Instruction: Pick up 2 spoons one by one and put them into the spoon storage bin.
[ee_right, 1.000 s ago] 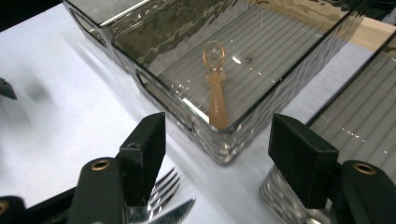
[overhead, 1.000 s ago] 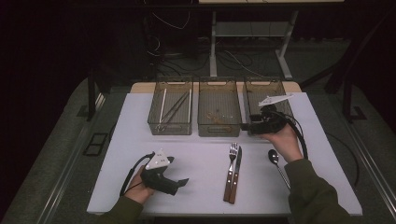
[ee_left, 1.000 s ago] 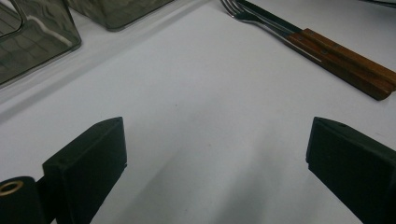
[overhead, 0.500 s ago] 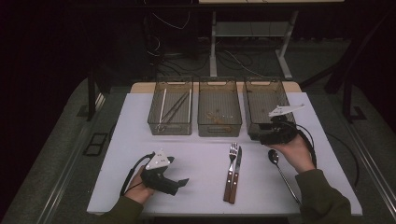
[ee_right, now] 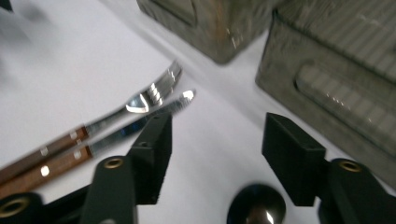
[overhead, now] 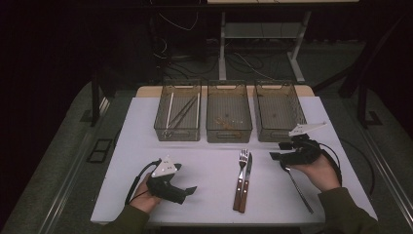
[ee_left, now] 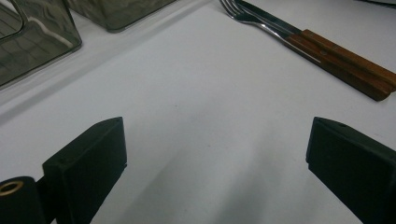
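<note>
Each hand-held gripper, the left gripper [overhead: 191,189] and the right gripper [overhead: 274,156], has a matt black body with two blocky black jaws. Brass-coloured rivets mark the jaw linkages. A pale grey three-cornered plate tops each unit, and a black cable trails from it. The sleeves are olive green.

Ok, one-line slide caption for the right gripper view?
Right gripper, jaws open and just closing, above the spoon bowl, fork and knife beside it.

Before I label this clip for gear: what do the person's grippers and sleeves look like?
Each hand-held gripper, left and right, is black with blocky jaws, brass-coloured pivot screws, a pale grey three-cornered top plate and a trailing black cable. Both sleeves are olive green.
</note>
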Tool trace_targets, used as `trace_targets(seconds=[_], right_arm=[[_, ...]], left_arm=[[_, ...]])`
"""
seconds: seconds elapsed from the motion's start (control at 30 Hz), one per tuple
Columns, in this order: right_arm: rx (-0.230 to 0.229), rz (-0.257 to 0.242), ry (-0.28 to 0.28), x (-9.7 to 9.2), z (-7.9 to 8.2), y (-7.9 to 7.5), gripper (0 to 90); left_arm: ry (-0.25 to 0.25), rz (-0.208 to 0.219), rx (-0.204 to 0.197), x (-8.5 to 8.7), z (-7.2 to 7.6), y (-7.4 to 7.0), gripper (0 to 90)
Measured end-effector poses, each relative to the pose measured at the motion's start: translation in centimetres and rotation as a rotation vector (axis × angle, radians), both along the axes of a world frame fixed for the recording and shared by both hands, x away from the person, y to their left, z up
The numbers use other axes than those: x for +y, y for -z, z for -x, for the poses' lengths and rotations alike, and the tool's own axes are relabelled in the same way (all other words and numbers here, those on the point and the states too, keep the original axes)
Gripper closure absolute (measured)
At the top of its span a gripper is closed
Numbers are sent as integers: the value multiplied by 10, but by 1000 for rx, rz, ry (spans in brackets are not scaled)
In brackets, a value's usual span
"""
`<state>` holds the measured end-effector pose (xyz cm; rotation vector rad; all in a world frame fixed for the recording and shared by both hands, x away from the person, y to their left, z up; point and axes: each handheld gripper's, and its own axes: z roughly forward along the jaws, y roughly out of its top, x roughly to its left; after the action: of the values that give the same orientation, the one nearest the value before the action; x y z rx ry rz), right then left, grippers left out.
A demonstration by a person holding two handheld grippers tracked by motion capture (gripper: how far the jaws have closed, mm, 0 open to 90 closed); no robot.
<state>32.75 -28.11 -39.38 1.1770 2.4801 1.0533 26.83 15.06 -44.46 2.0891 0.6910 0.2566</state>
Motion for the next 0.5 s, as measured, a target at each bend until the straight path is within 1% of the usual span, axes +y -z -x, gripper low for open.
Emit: trace_targets(seconds=[0.1, 0.23, 0.33, 0.5], right_arm=[[13, 17, 15, -7, 5, 5, 527], [10, 54, 32, -17, 12, 9, 630], [8, 74, 47, -26, 16, 13, 726], [31, 90, 79, -41, 17, 18, 858]], left_arm=[[0, -2, 0, 0, 0, 0, 36], [-1, -1, 1, 0, 0, 0, 36], [-1, 0, 1, 0, 0, 0, 36], [0, -2, 0, -1, 0, 0, 36]])
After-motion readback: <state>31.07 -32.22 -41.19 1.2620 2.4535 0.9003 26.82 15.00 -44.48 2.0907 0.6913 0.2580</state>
